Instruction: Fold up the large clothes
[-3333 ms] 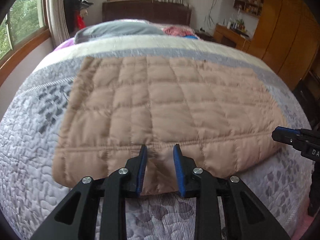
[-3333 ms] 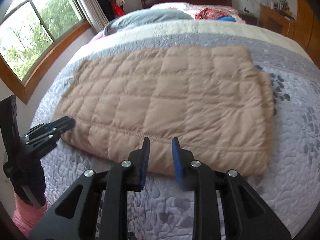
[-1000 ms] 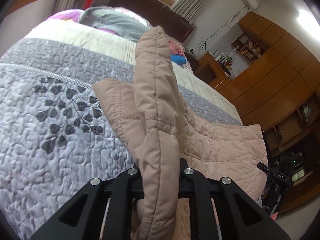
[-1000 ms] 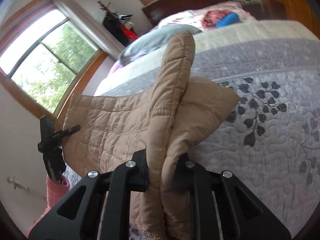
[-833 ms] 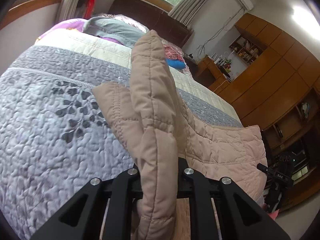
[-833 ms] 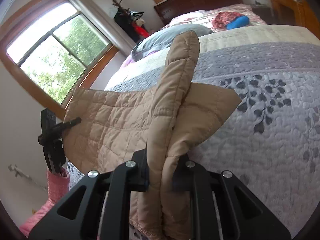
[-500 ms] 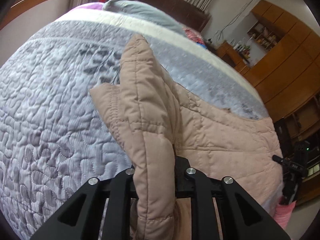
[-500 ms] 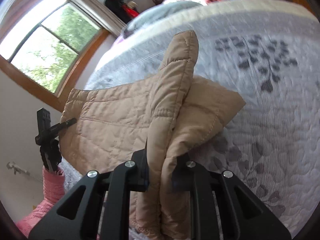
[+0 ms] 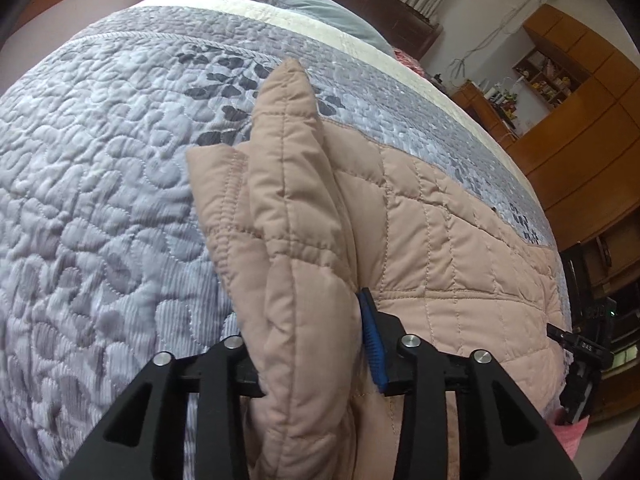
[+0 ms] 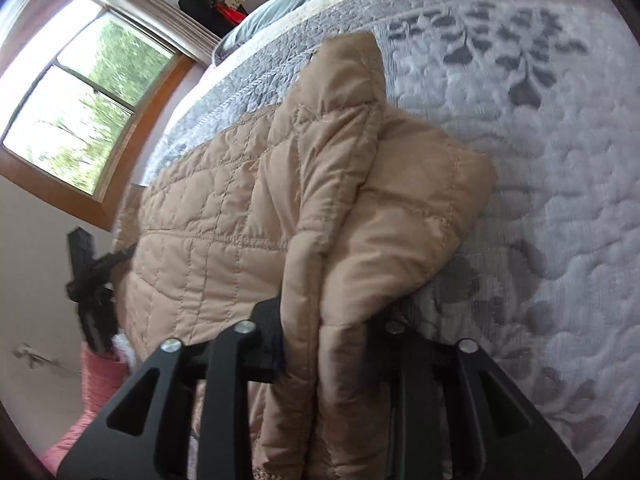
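A tan quilted puffer garment (image 9: 432,216) lies on the bed. My left gripper (image 9: 312,344) is open, and a bunched corner of the garment still stands between its spread jaws. Its blue right pad (image 9: 372,340) shows beside the fabric. In the right wrist view the same garment (image 10: 224,216) spreads to the left, and my right gripper (image 10: 324,340) is open with the other bunched corner between its jaws. Each gripper shows small at the far edge of the other view: the right gripper (image 9: 580,348), the left gripper (image 10: 92,268).
The bed has a grey quilted bedspread (image 9: 100,184) with a dark leaf print (image 10: 524,60). A grey pillow (image 9: 316,8) lies at the head. Wooden cabinets (image 9: 580,128) stand to the right, a window (image 10: 80,120) to the left. A pink sleeve (image 10: 100,376) shows at lower left.
Both grippers have lowered the garment's corners toward the bed and opened; the jaws stand wider apart than half a second ago.
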Action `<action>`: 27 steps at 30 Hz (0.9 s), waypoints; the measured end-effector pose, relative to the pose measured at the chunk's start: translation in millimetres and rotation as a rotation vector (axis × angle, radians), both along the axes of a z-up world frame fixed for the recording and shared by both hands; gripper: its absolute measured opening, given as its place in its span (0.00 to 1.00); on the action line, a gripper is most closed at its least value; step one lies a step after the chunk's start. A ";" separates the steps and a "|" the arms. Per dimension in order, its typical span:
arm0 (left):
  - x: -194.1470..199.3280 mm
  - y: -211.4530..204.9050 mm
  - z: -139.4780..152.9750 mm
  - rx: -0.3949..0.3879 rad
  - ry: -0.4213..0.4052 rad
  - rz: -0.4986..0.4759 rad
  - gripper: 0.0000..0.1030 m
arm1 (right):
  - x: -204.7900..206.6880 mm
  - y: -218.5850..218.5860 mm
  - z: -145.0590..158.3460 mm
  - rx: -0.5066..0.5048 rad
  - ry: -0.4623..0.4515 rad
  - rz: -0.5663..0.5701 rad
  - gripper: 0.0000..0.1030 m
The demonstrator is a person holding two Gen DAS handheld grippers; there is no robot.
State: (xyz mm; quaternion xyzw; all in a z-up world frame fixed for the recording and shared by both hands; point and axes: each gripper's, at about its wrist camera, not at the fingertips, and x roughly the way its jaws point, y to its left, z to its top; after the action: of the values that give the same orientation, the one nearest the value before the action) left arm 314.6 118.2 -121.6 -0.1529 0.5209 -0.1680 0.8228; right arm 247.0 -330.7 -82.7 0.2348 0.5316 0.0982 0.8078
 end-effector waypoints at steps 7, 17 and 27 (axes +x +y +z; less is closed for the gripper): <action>-42.5 27.1 35.2 0.065 -0.049 0.120 0.46 | -26.4 19.7 61.1 -0.230 -0.095 0.037 0.37; -139.4 56.4 42.8 0.065 -0.049 0.314 0.61 | -58.1 51.2 101.0 -0.254 -0.213 0.156 0.31; -175.1 31.2 2.2 -0.135 0.004 0.321 0.62 | -50.7 69.0 61.1 -0.276 -0.072 0.216 0.27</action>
State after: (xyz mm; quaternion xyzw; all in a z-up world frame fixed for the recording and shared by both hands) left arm 139.4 149.4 -119.4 -0.2893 0.4791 -0.0688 0.8258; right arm 196.3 -261.7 -21.5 0.0594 0.5330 0.1187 0.8356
